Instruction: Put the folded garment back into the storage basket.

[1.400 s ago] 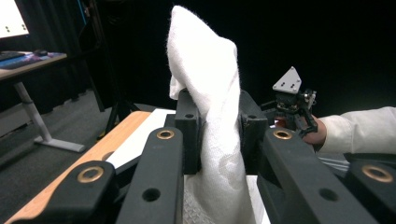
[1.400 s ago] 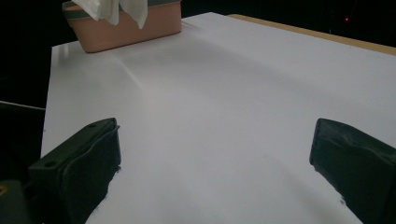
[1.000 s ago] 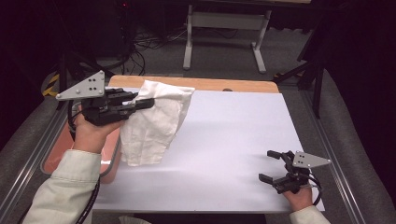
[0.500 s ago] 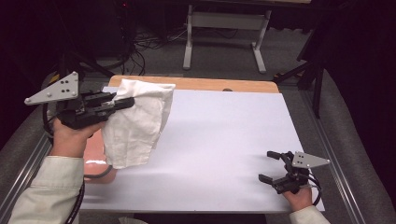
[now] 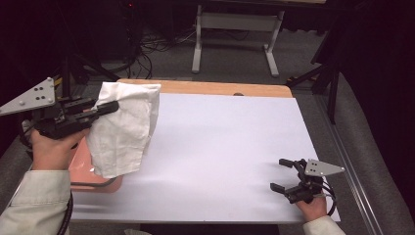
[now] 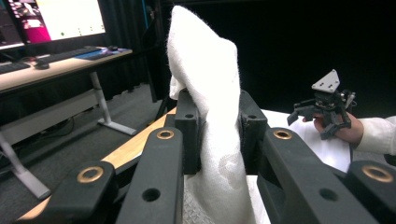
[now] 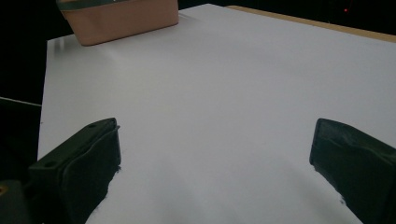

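A white cloth (image 5: 126,128) hangs in the air over the table's left side, pinched near its top by my left gripper (image 5: 108,108), which is shut on it. In the left gripper view the cloth (image 6: 212,116) runs up between the two black jaws and folds over above them. Its lower edge drapes over a pink basket (image 5: 85,169) at the table's left edge. My right gripper (image 5: 281,175) rests low at the front right of the white table (image 5: 230,142), open, with nothing between its wide-spread jaws; the left gripper view shows this right gripper (image 6: 308,112) farther off.
The pink basket (image 7: 121,18) stands at the far end of the white table in the right gripper view. A wooden strip (image 5: 220,88) borders the table's far edge. Beyond it are a desk frame (image 5: 235,34), cables and dark stands on the floor.
My left gripper has carried the cloth leftward, from over the table's left part to above the pink basket. The right gripper has stayed still.
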`<state>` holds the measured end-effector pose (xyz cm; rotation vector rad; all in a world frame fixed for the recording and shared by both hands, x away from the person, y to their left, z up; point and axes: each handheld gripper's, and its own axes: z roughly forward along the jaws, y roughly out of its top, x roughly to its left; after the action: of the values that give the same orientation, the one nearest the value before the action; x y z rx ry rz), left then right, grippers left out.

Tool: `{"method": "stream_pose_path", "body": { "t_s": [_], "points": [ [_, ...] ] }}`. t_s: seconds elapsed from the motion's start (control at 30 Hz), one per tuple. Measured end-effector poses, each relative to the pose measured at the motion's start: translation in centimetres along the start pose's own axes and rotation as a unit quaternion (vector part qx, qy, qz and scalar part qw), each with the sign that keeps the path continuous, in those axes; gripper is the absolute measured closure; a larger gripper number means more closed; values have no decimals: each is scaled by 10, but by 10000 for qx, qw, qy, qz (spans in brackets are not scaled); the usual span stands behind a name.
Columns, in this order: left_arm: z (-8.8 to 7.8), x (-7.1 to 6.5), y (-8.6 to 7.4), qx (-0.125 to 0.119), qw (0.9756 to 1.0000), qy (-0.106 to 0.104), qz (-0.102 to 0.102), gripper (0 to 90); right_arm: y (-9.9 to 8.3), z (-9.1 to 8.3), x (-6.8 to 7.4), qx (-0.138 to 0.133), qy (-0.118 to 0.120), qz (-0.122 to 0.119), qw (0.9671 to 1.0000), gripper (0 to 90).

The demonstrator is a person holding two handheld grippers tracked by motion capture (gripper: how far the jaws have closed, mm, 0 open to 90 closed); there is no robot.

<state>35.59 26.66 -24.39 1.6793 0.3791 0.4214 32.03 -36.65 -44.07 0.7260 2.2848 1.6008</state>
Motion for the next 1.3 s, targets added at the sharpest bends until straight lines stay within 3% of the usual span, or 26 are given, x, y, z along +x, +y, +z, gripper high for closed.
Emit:
{"method": "stream_pose_path", "body": {
  "t_s": [0.23,0.5,1.3],
  "points": [
    [-24,3,-1,-12,9997,257,32,758,0,1,0,29,7,-3,10000,25],
    [-47,5,-2,-76,9992,390,54,758,-1,2,0,63,2,-19,10000,25],
    [-80,9,-14,40,9977,660,125,757,-1,5,0,138,12,27,9999,25]
  ]
}}
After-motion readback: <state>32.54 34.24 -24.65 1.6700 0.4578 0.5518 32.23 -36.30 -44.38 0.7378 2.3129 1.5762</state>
